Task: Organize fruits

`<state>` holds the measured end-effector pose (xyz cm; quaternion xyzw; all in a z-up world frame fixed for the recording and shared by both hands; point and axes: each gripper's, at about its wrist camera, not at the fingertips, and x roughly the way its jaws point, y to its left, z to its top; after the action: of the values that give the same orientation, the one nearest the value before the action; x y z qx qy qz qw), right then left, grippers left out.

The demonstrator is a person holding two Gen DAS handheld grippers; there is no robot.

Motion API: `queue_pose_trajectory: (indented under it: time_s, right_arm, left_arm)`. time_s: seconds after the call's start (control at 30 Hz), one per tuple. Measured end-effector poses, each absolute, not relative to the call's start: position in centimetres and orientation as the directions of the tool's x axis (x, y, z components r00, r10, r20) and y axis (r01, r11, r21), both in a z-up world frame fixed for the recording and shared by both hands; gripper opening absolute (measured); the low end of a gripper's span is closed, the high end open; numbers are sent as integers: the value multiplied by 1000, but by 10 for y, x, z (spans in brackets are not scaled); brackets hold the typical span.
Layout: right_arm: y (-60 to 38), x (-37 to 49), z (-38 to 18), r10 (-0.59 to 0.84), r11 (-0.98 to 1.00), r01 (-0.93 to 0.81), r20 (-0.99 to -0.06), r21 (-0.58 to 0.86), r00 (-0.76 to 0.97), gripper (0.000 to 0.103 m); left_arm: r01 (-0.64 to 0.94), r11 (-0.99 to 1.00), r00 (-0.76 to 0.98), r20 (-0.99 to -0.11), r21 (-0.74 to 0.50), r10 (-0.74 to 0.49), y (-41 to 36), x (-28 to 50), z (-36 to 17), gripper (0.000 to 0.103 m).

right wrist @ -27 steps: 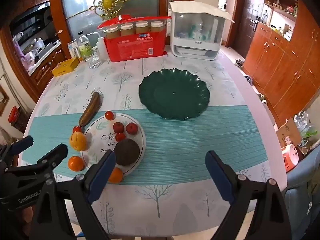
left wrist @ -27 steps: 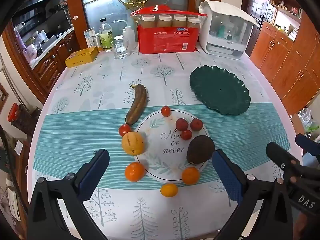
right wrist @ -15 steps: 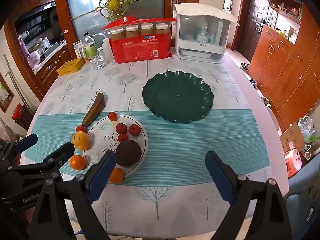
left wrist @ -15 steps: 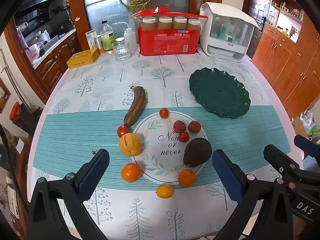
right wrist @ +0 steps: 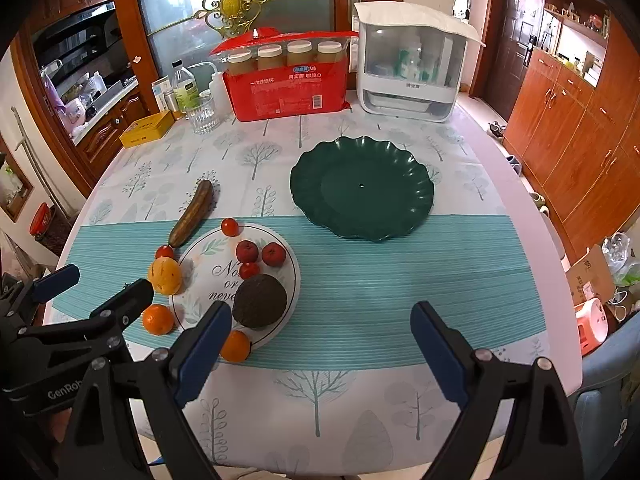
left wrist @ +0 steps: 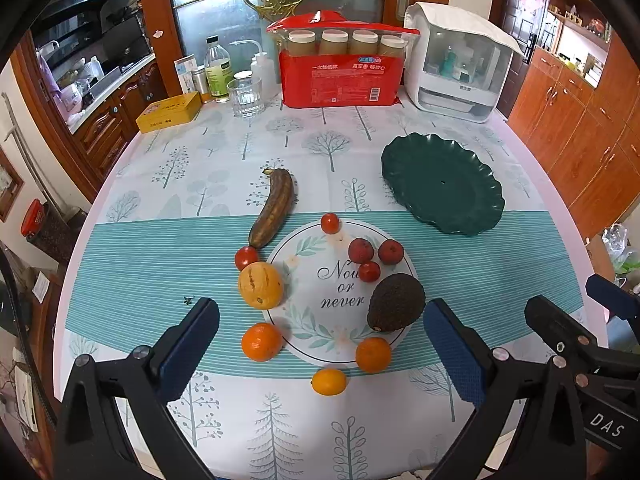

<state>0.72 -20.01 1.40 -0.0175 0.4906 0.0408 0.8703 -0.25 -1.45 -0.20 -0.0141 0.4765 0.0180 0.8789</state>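
Note:
A white printed plate [left wrist: 344,344] holds a dark avocado [left wrist: 395,302] and small red fruits [left wrist: 361,250]. Around its rim lie a brown banana [left wrist: 275,208], a yellow striped fruit [left wrist: 260,285], oranges [left wrist: 261,342] and cherry tomatoes [left wrist: 246,257]. An empty dark green plate [left wrist: 442,182] lies to the right, also in the right wrist view [right wrist: 362,188]. My left gripper [left wrist: 320,344] is open and empty above the near fruits. My right gripper [right wrist: 322,340] is open and empty, to the right of the avocado [right wrist: 260,300].
At the back of the table stand a red pack of jars [left wrist: 340,68], a white appliance [left wrist: 458,68], a glass [left wrist: 246,96], bottles [left wrist: 218,70] and a yellow box [left wrist: 170,112]. Wooden cabinets [right wrist: 580,128] stand to the right, a carton [right wrist: 592,276] on the floor.
Both grippers have drawn back slightly towards the near table edge and stay open. Nothing on the table has moved.

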Motion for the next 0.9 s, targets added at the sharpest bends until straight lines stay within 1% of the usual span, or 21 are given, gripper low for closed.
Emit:
queue_pose_trajectory:
  time_s: [0.6,0.9]
  right_arm:
    - [-198,8,9,64,994,-109,-859,10,509,92]
    - [-207,9,11,102,990,-132,-851,39,516,92]
  left_arm:
    - [-83,996,537,-841,22,64,-15,-8,-6,101]
    - [-91,996,538,-840,22,68,-19,-12,-5,101]
